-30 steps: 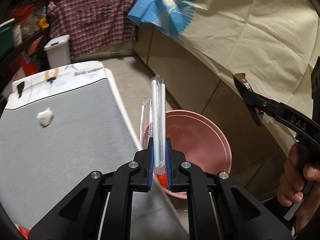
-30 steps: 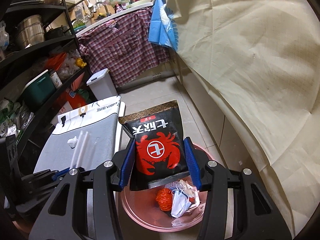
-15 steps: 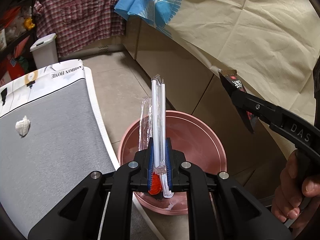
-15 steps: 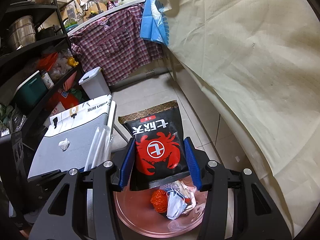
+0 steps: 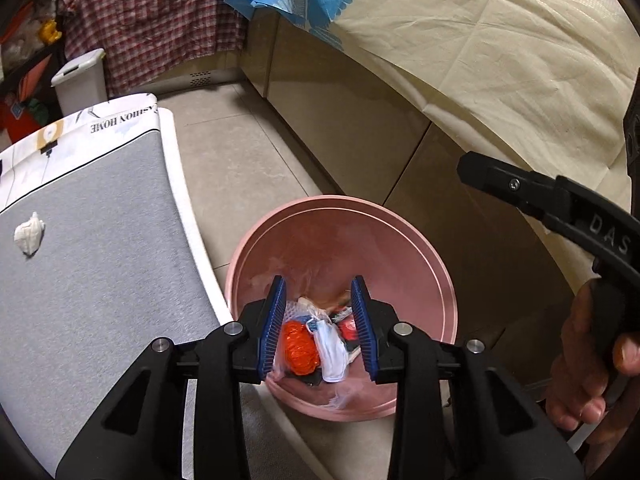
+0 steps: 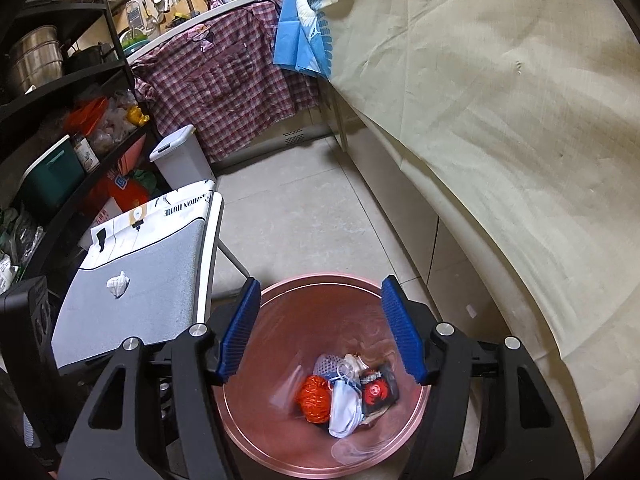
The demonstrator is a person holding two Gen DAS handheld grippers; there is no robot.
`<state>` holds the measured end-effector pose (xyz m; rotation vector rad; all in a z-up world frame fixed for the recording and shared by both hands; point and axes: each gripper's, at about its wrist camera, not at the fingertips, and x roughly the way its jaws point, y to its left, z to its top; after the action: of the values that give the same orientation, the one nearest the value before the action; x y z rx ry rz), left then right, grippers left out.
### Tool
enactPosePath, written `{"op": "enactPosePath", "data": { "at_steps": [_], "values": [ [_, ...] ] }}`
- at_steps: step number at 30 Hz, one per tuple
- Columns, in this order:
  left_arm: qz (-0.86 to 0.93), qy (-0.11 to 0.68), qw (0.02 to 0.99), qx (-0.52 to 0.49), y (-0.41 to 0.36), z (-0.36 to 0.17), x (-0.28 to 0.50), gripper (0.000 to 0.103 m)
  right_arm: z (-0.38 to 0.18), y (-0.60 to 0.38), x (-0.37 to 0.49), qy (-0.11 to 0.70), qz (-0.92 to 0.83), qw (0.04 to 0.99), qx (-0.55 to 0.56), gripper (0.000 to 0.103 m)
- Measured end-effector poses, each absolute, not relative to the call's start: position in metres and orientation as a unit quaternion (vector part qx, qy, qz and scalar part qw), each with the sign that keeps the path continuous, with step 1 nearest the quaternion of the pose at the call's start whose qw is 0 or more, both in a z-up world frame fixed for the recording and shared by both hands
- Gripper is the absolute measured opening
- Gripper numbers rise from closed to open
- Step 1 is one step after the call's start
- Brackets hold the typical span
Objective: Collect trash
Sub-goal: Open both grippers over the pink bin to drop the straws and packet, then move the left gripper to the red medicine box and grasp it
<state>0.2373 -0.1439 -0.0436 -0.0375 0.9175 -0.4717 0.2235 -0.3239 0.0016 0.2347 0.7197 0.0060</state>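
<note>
White tissue wad (image 5: pixel 29 235) lies on the grey board (image 5: pixel 100 280), well apart from the basin (image 5: pixel 436 272). Light, soft, crushable: pinch its middle. Left gripper (image 5: pixel 319 326) and right gripper (image 6: pixel 320 330) both gape empty.

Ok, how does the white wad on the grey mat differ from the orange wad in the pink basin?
The white wad lies alone on the grey mat, not yet collected; the orange wad sits in the pink basin among other trash. The white one looks like plain paper; the orange one looks like glossy netting. Both are crumpled.
</note>
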Motion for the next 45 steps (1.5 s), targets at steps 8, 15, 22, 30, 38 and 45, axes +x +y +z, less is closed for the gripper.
{"op": "enactPosePath", "data": {
  "at_steps": [8,15,22,30,38,45],
  "values": [
    [-0.199,0.422,0.884,-0.027,-0.108,-0.03,0.211,0.033,0.004,-0.316,0.219,0.343,0.012,0.933,0.111,0.063],
    [-0.13,0.402,0.905,-0.053,-0.053,-0.031,0.167,0.033,0.015,-0.299,0.208,0.324,0.03,0.94,0.101,0.063],
    [-0.029,0.381,0.923,-0.049,0.008,-0.04,0.124,0.033,0.026,-0.274,0.195,0.307,0.059,0.946,0.085,0.062],
    [0.101,0.362,0.922,-0.089,0.071,-0.044,0.093,0.06,0.034,-0.239,0.179,0.29,0.097,0.95,0.056,0.062],
    [0.193,0.388,0.893,-0.124,0.098,-0.066,0.085,0.064,0.036,-0.203,0.165,0.278,0.121,0.953,0.013,0.069],
    [0.236,0.416,0.865,-0.152,0.109,-0.082,0.083,0.065,0.032,-0.189,0.163,0.283,0.135,0.949,-0.012,0.069]
  ]
}}
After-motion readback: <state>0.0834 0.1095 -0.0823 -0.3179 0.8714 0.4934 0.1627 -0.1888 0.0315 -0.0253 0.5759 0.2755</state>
